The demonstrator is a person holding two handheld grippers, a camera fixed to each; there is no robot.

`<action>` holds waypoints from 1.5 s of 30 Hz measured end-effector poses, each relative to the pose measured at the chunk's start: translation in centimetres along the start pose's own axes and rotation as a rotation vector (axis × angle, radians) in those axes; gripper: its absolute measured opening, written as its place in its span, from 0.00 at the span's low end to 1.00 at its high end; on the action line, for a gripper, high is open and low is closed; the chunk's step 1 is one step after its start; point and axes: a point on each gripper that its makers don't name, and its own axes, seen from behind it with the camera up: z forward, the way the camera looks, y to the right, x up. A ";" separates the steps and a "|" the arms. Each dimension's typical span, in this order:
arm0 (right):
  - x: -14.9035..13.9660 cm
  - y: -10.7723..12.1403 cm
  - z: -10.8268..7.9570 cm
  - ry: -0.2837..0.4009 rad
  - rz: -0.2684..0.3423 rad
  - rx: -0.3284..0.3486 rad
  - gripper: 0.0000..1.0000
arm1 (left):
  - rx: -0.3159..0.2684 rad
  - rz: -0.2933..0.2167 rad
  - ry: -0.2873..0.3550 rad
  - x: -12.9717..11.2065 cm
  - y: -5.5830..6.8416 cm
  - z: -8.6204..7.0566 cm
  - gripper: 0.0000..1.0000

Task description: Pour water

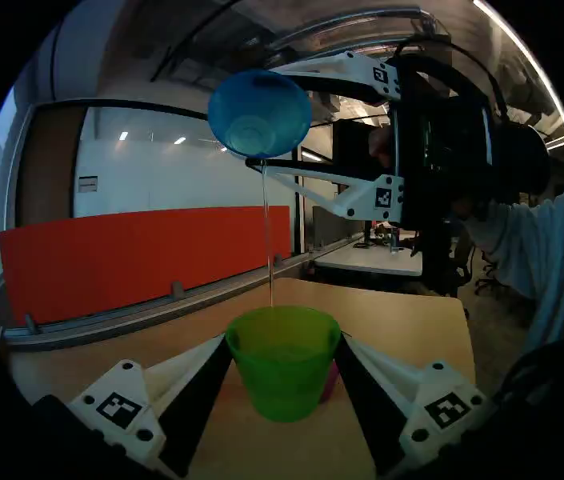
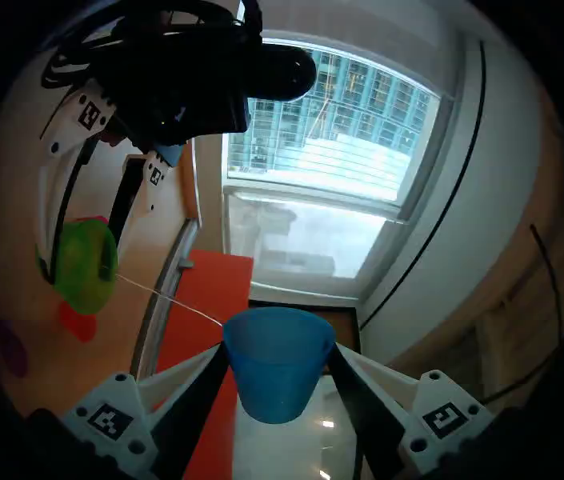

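Your blue cup point(image 1: 259, 112) is tipped over at upper centre of the left gripper view, clamped between the fingers of your right tool point(image 1: 264, 120). A thin stream of water point(image 1: 266, 232) drops from it into the green cup point(image 1: 283, 364) at bottom centre. Your left tool point(image 1: 282, 340) is clamped on that one, both fingers pressing its sides, down at the pale wood counter point(image 1: 394, 312); can't tell if it's touching. Something pink point(image 1: 331, 384) peeks out just behind it. An orange panel point(image 1: 122, 256) runs along the counter's far edge, with a glass wall point(image 1: 162, 172) above. There's a big window point(image 2: 330, 136) at the top of the right gripper view. The fingers carry black-and-white square tags point(image 1: 118, 408), and the little wall sign point(image 1: 87, 184) is too blurry to read.
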 end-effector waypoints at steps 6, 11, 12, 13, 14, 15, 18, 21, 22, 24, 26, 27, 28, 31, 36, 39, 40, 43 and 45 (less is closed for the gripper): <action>0.5 -0.1 0.0 0.004 -0.031 -0.001 0.90 | 0.000 -0.003 0.002 0.1 -0.1 0.0 0.87; 0.8 -0.1 -0.1 0.008 -0.033 -0.002 0.90 | 0.003 -0.004 0.006 0.1 -0.1 -0.1 0.87; 0.8 -0.1 -0.1 0.008 -0.030 -0.002 0.90 | 0.003 -0.005 0.007 0.1 -0.1 -0.1 0.87; 0.8 -0.1 -0.1 0.009 -0.024 -0.002 0.90 | 0.003 -0.005 0.008 0.2 -0.1 -0.1 0.87; 0.8 -0.1 -0.2 0.009 -0.017 -0.003 0.90 | 0.002 -0.005 0.009 0.2 -0.1 -0.1 0.87; 0.7 -0.1 -0.2 0.009 -0.011 -0.004 0.90 | 0.002 -0.006 0.010 0.2 0.0 -0.1 0.87; 0.4 0.0 -0.2 0.007 0.025 -0.006 0.90 | 0.004 -0.005 0.010 0.3 0.0 -0.2 0.87; 0.0 0.0 -0.3 0.006 0.083 -0.001 0.90 | 0.005 -0.002 0.012 0.4 0.0 -0.2 0.87; -0.1 0.0 -0.3 0.006 0.109 0.003 0.90 | 0.005 -0.002 0.012 0.4 0.0 -0.3 0.87; -0.3 -0.1 -0.3 0.006 0.166 0.010 0.90 | 0.005 -0.003 0.013 0.5 0.0 -0.3 0.87; -0.5 -0.3 -0.3 0.008 0.230 0.018 0.90 | 0.006 -0.002 0.014 0.5 0.0 -0.3 0.87; -0.5 -0.4 -0.3 0.008 0.261 0.022 0.90 | 0.006 -0.002 0.014 0.6 0.0 -0.4 0.87; -0.6 -0.4 -0.3 0.009 0.293 0.024 0.90 | 0.007 -0.001 0.014 0.6 0.0 -0.4 0.87; -0.7 -0.6 -0.5 0.010 0.395 0.029 0.90 | 0.010 0.000 0.014 0.6 -0.1 -0.5 0.87; -0.6 -0.6 -0.8 0.008 0.568 0.036 0.90 | 0.012 -0.002 0.014 0.7 -0.2 -0.5 0.87; -0.4 -0.7 -1.0 0.010 0.666 0.042 0.90 | 0.013 -0.003 0.016 0.7 -0.2 -0.5 0.87; -0.4 -0.8 -1.0 0.010 0.691 0.044 0.90 | 0.012 -0.002 0.015 0.8 -0.2 -0.5 0.87; -0.2 -1.0 -1.2 0.005 0.771 0.049 0.90 | 0.012 -0.001 0.015 0.8 -0.1 -0.5 0.87; -0.1 -1.2 -1.4 0.000 0.824 0.052 0.90 | 0.012 0.000 0.014 0.9 -0.1 -0.5 0.87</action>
